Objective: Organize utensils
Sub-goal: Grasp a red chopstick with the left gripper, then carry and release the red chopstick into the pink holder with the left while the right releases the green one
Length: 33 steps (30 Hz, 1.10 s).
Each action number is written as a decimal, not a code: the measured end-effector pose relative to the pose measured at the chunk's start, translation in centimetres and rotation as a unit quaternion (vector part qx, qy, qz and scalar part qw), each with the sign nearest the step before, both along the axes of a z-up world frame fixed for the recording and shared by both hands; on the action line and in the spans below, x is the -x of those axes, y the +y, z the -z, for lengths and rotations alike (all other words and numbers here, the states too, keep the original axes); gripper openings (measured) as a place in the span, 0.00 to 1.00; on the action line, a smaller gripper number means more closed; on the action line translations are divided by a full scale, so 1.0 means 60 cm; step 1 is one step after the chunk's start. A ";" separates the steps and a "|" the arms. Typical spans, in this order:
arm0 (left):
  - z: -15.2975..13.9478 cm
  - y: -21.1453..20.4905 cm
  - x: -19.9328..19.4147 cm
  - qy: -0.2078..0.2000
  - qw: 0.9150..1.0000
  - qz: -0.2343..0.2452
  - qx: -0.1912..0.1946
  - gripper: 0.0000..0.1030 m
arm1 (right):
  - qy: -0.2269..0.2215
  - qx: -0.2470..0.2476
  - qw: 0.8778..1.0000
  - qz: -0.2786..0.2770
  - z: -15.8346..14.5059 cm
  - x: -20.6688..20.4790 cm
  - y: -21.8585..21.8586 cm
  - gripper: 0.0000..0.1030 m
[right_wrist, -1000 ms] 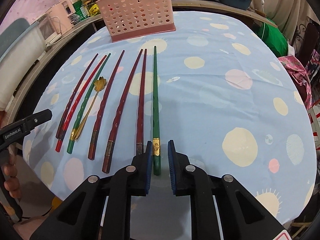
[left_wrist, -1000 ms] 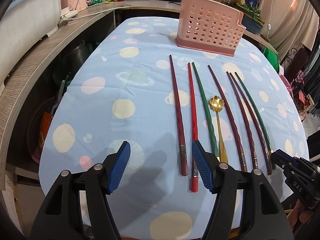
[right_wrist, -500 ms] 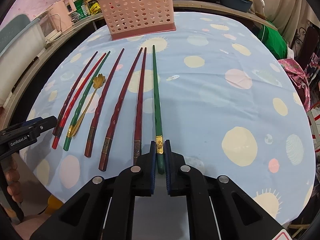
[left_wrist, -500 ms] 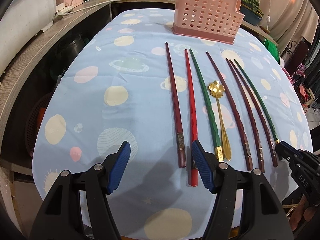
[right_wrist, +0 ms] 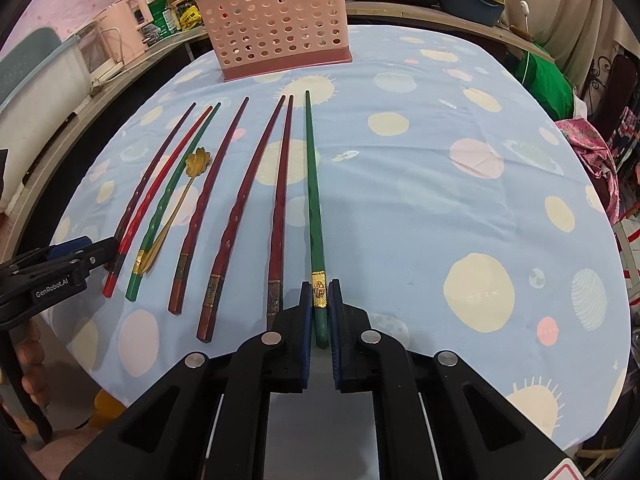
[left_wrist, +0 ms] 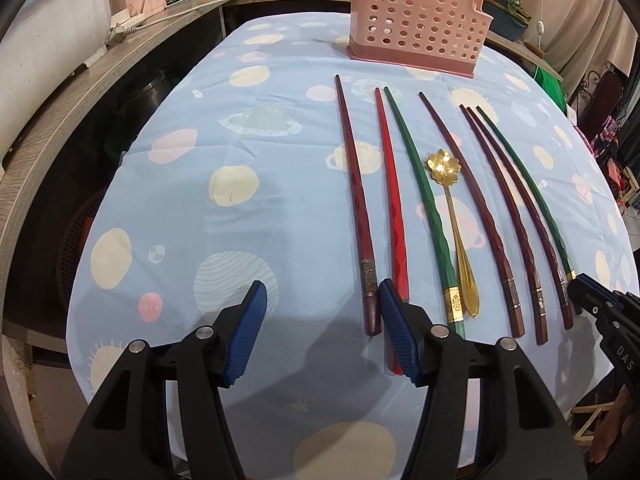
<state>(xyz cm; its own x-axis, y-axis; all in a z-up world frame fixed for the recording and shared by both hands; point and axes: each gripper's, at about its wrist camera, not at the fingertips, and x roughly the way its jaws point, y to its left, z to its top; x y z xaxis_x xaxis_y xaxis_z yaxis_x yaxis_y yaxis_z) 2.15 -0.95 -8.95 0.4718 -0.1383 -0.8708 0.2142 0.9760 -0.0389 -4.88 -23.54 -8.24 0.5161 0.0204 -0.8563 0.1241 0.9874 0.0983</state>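
Several chopsticks lie side by side on the blue tablecloth (right_wrist: 420, 216), tips toward a pink perforated utensil basket (right_wrist: 276, 32), also in the left wrist view (left_wrist: 416, 28). My right gripper (right_wrist: 320, 300) is shut on the butt end of the rightmost green chopstick (right_wrist: 312, 184), which lies along the cloth. A gold flower-shaped spoon (left_wrist: 450, 200) lies among them beside another green chopstick (left_wrist: 420, 196). My left gripper (left_wrist: 320, 304) is open and empty; its right finger is over the butt of the bright red chopstick (left_wrist: 390, 192), beside a dark red one (left_wrist: 354, 188).
A wooden counter (left_wrist: 60, 112) with appliances, a power strip and food jars runs along the left and back. Pots and a planter stand behind the basket. A green bag (right_wrist: 544, 80) and chairs are off the table's right side.
My right gripper closed from a narrow gap onto the green chopstick's butt end. My left gripper moved forward over the table's near edge and stayed open.
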 end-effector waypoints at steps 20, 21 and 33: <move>-0.004 -0.002 0.007 0.000 1.000 0.015 0.010 0.07 | -0.002 0.000 1.000 -0.001 -0.001 0.003 0.001 0.07; -0.005 -0.002 0.007 0.002 1.000 0.015 0.012 0.07 | -0.002 0.000 1.000 -0.001 -0.002 0.005 0.002 0.07; -0.072 0.010 0.008 -0.021 0.999 0.005 0.050 0.07 | -0.039 -0.012 0.999 0.004 -0.054 0.013 -0.006 0.07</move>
